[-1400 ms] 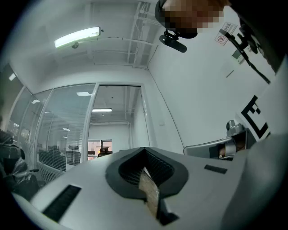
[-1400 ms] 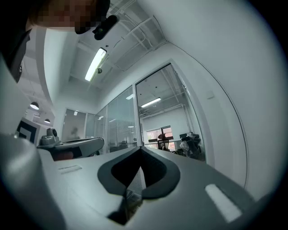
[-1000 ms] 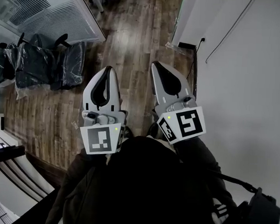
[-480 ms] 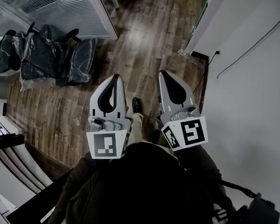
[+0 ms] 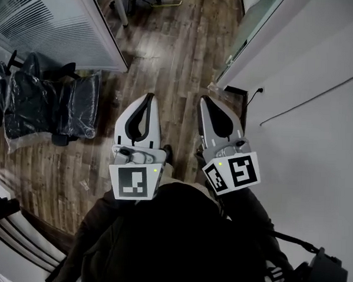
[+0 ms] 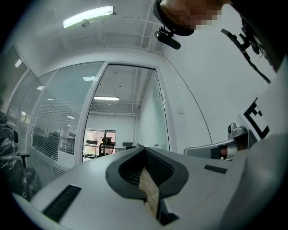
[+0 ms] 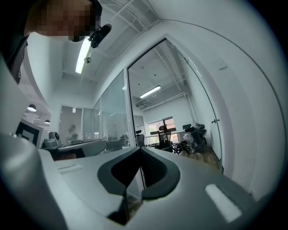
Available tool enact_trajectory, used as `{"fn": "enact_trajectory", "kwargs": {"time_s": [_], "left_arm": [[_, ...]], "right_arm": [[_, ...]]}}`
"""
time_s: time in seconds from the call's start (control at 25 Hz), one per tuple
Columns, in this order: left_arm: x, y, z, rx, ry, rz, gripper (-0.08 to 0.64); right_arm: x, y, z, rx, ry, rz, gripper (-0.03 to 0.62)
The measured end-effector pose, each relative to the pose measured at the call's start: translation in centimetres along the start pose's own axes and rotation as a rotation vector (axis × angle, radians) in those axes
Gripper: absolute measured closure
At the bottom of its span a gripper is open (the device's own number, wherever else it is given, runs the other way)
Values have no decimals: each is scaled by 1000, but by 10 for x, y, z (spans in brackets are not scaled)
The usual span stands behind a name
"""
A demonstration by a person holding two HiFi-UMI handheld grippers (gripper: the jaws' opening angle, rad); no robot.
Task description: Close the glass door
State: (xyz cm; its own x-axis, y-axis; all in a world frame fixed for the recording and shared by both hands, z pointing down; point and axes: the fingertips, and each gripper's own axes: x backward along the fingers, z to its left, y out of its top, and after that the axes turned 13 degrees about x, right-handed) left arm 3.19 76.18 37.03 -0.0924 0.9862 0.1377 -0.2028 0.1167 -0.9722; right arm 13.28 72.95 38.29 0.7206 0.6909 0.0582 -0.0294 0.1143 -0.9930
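The glass door (image 6: 152, 117) is seen standing open, swung back on the far side of its doorway (image 6: 114, 130) so that it lies close along the white wall (image 5: 322, 68) on the right. A small handle (image 6: 156, 145) is made out on its pane. No gripper is touching the door; it is well apart from both of them, ahead and to the right.

Through the doorway an office chair (image 6: 107, 141) is seen in the far room. To the left of the doorway a glass partition (image 5: 53, 19) fitted with blinds is found, and near it, further left, a row of chairs wrapped in plastic (image 5: 49, 101) stands on the wooden floor (image 5: 169, 54). A socket (image 5: 260, 89) is set low on the white wall, close to the foot of the door.

The left gripper (image 5: 150, 98) and the right gripper (image 5: 206, 100) are held side by side above the floor, both pointed towards the doorway. The jaws of the left gripper are brought together at their tips, and nothing is held between them. The jaws of the right gripper are likewise closed tip to tip, with nothing between them. Behind the grippers, nearest of all, the person's dark jacket (image 5: 177, 238) fills the lower part of the head view.
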Motion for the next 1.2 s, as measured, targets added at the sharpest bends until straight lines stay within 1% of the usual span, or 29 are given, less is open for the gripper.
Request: {"fn": "enact_trajectory", "kwargs": {"time_s": [0.12,0.2,0.36,0.48,0.56,0.68,0.76,0.84,1.0,1.12,1.2], "left_arm": [[-47,15,26,3,-23,-15,563],[-72,20,41,20,-26,-22,563],[-115,16,60,16,-31,-11,563],[-155,17,72,15,-30,-32,563],[-185,8,80,10,-26,-20,563],[-241,-2,91,13,-37,-20,563],[-285,-13,98,8,-42,15,563],[-336,-20,101,2,-45,41,563],[-440,-18,96,-7,-52,29,563],[-493,-20,96,-24,-50,23,563],[-523,-16,101,-25,-44,12,563]], "right_arm": [[-47,11,-15,18,-17,-3,591],[-73,14,-25,33,-20,0,591],[-116,13,-50,30,-29,-6,591],[-148,7,-72,21,-28,-12,591],[-169,0,-92,19,-37,-24,591],[-205,-11,-134,56,-71,-44,591],[-233,-16,-173,86,-98,-48,591],[-264,-21,-215,88,-117,-44,591],[-326,-29,-289,52,-102,-35,591],[-364,-30,-331,37,-90,-29,591],[-389,-29,-352,33,-80,-24,591]]}}
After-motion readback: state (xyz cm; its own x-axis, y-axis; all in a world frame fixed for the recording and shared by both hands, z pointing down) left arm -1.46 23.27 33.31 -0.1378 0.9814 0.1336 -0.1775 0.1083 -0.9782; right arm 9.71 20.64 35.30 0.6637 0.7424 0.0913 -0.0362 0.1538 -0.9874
